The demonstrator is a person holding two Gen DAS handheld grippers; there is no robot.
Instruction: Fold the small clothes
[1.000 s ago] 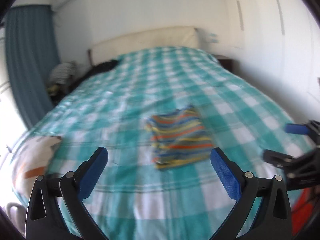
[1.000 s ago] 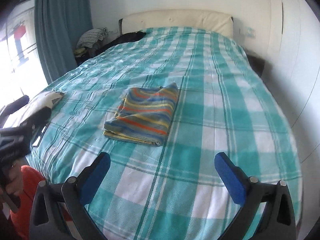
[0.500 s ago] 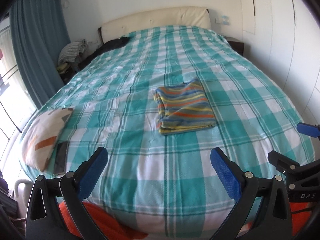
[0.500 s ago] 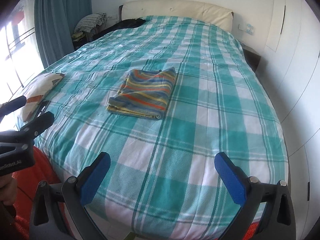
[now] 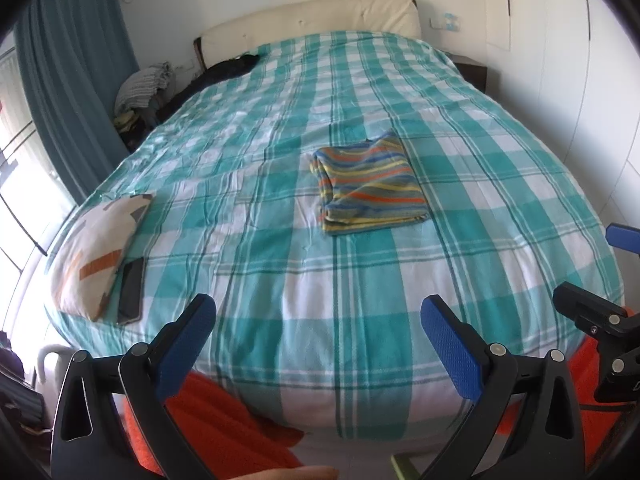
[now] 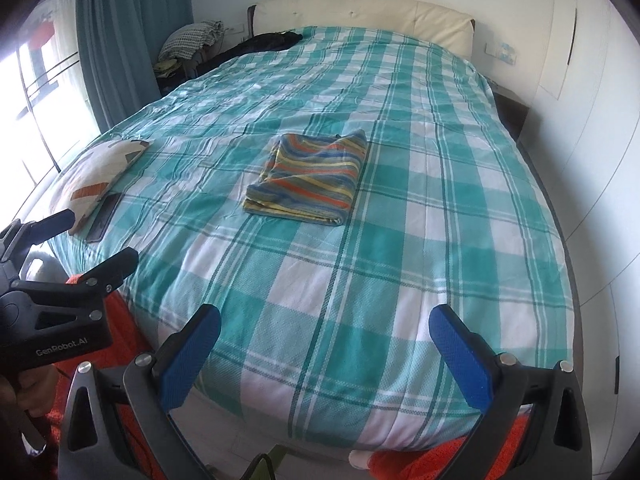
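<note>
A small striped garment (image 5: 370, 186), folded into a neat rectangle, lies flat in the middle of the bed (image 5: 360, 300); it also shows in the right wrist view (image 6: 310, 178). My left gripper (image 5: 318, 344) is open and empty, held back above the foot edge of the bed, well short of the garment. My right gripper (image 6: 324, 354) is open and empty too, likewise above the foot edge. Each gripper shows at the side of the other's view: the right one (image 5: 596, 276) and the left one (image 6: 76, 240).
The bed has a teal and white checked cover (image 6: 400, 260). A patterned pillow (image 5: 100, 248) and a dark phone (image 5: 131, 290) lie at the near left corner. Clothes are piled by the curtain (image 5: 144, 88). White wardrobes (image 6: 600, 120) stand on the right.
Both grippers have drawn back from the folded garment toward the foot of the bed, so more of the bed shows. The garment has not moved. Both grippers stay open.
</note>
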